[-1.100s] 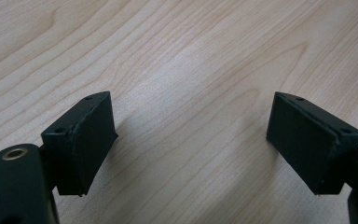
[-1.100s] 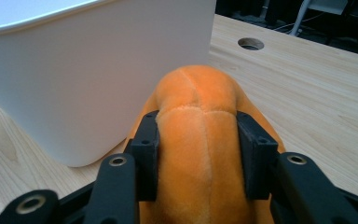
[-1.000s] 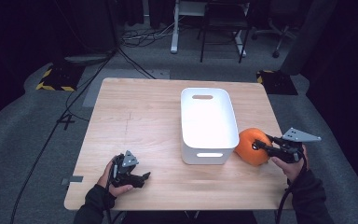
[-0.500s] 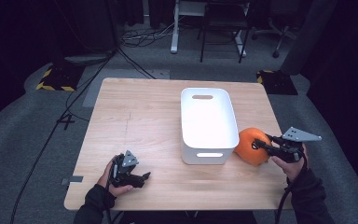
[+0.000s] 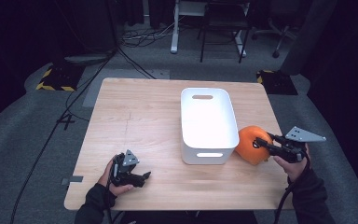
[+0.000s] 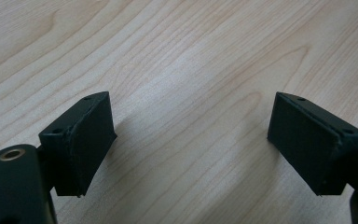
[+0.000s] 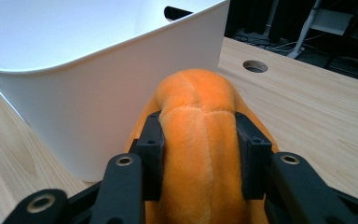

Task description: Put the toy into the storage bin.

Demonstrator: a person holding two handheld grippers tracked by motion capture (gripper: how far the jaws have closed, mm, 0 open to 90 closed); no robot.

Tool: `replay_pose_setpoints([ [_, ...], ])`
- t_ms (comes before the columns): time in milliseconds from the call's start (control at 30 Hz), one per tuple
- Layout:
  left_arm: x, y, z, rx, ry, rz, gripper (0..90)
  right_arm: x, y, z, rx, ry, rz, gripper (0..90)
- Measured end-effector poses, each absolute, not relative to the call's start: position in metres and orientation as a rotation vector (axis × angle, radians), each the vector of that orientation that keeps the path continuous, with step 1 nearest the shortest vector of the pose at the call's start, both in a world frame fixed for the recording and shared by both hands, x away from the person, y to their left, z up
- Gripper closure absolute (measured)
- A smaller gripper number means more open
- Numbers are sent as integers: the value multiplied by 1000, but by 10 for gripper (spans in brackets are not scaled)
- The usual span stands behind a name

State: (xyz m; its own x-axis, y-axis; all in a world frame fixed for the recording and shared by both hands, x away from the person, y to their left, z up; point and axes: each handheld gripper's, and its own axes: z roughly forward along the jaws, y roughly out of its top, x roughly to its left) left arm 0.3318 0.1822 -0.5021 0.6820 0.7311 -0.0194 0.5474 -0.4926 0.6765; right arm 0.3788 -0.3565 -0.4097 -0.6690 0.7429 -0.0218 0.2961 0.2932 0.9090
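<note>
An orange plush toy (image 5: pixel 251 143) rests on the wooden table (image 5: pixel 135 116) just right of a white plastic bin (image 5: pixel 208 123). My right gripper (image 5: pixel 259 143) is shut on it: in the right gripper view both black pads squeeze a fold of the orange plush toy (image 7: pixel 200 135), right beside the white plastic bin's (image 7: pixel 98 84) wall. My left gripper (image 5: pixel 144 176) lies low at the table's front left, held in a hand. In the left gripper view its jaws stand wide apart over bare wood, and the left gripper (image 6: pixel 191 154) holds nothing.
The bin is empty and has a handle slot (image 5: pixel 202 97) at its far end. A round cable hole (image 7: pixel 255 66) sits in the tabletop beyond the toy. Past the table are a chair, desk legs and floor cables (image 5: pixel 140 35).
The right gripper's jaws have drawn slightly tighter on the orange toy. Both hands and the bin stay where they were.
</note>
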Motion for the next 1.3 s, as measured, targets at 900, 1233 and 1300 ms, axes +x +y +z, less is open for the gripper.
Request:
replay_pose_setpoints([
  [900,332,182,-502,2224,979,355,148,379,-357,-365,856,2043,1399,614],
  [1233,332,182,-502,2223,981,358,148,379,-358,-339,826,2002,1427,613],
  [1300,332,182,-502,2223,982,357,148,379,-357,-334,816,1997,1428,613],
])
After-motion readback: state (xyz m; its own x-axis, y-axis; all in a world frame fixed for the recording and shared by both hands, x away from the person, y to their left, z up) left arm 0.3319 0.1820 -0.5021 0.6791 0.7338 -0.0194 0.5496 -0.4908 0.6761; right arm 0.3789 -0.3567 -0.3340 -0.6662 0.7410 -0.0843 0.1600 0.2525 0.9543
